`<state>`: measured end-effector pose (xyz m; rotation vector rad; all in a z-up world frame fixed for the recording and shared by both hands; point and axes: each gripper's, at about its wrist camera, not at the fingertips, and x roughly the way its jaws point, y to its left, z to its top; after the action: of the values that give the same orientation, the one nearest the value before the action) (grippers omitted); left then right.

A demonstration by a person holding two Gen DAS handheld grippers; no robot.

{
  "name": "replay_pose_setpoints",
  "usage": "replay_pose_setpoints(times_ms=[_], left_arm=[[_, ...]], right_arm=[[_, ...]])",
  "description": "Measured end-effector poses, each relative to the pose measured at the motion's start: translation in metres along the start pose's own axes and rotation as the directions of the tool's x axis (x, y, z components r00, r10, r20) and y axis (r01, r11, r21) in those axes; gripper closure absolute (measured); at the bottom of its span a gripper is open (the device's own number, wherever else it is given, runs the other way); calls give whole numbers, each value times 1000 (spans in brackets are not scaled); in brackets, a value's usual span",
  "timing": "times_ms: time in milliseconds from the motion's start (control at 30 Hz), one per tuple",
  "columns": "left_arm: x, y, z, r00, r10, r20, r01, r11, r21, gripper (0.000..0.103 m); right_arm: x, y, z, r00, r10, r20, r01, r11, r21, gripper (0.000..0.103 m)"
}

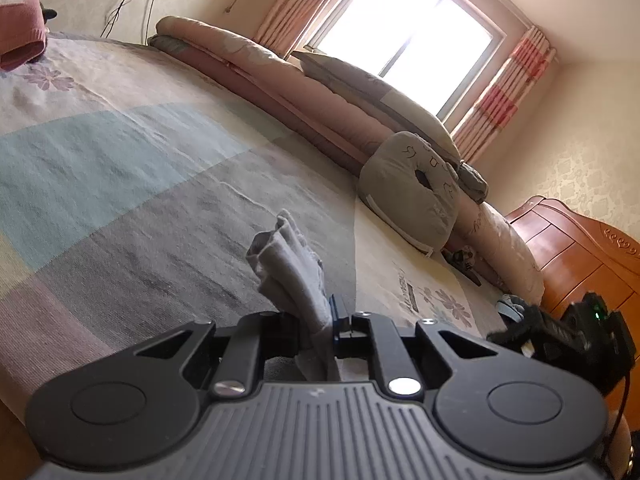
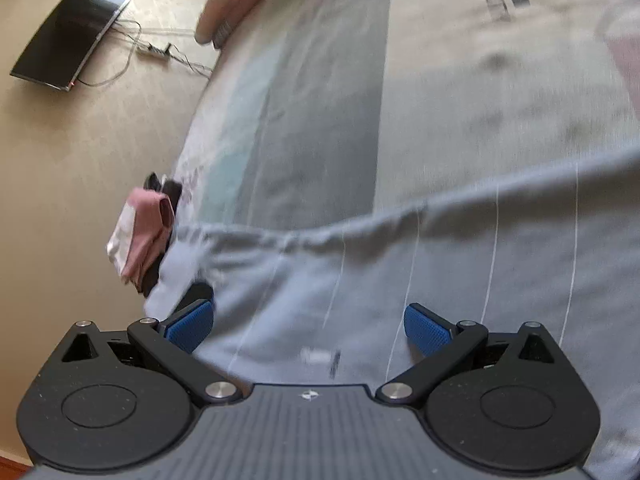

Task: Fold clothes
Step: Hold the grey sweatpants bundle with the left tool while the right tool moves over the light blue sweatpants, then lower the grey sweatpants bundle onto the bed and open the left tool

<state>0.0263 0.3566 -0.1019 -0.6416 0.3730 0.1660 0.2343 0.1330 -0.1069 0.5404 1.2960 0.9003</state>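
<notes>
Left wrist view: left gripper (image 1: 320, 328) has its fingers closed tight on a bunched wad of the grey garment (image 1: 288, 268), cloth sticking up past the tips. Behind it is the bed (image 1: 120, 152) with a patchwork sheet, folded quilts and pillows (image 1: 408, 188) along the far edge, and a pink folded garment (image 1: 20, 36) at the far left corner. The right gripper's body shows low at the right of this view, near the wooden headboard (image 1: 572, 248).

Right wrist view: right gripper (image 2: 308, 326) has blue fingers (image 2: 188, 326) spread wide, nothing between them. Below lies the same grey garment (image 2: 400, 272), thin white stripes, spread over the near part of the bed with a wrinkled upper hem. Frame is motion-blurred. The pink garment lies on a dark one at the bed's left edge; a dark screen (image 2: 68, 36) is on the floor.

Judgement: looks like a one-corner hold, second grab pending or just let go; can't tell which. To fold cleanly:
- left pinch grabs too much cloth; an edge-only pinch keeps the hem straight
- right should take the matching hem corner, not mid-panel
- keep tension even between both so stripes run parallel before laying over
</notes>
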Motion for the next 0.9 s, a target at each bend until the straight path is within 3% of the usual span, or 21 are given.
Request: replay_pose_setpoints(times_ms=[500, 600, 733, 900], left_arm=[[3, -14, 4, 1000, -7, -10, 7, 1000, 27, 91], [1, -22, 4, 1000, -16, -7, 17, 999, 39, 91], [-1, -38, 2, 999, -40, -12, 40, 997, 64, 91], [-2, -62, -3, 997, -80, -25, 82, 992, 95, 91]], right_arm=[[-9, -5, -47, 992, 62, -109, -58, 997, 42, 0], [-27, -8, -44, 995, 84, -62, -80, 995, 54, 0], [-73, -15, -35, 992, 100, 73, -102, 994, 33, 0], [-135, -48, -31, 972, 81, 219, -102, 991, 87, 0]])
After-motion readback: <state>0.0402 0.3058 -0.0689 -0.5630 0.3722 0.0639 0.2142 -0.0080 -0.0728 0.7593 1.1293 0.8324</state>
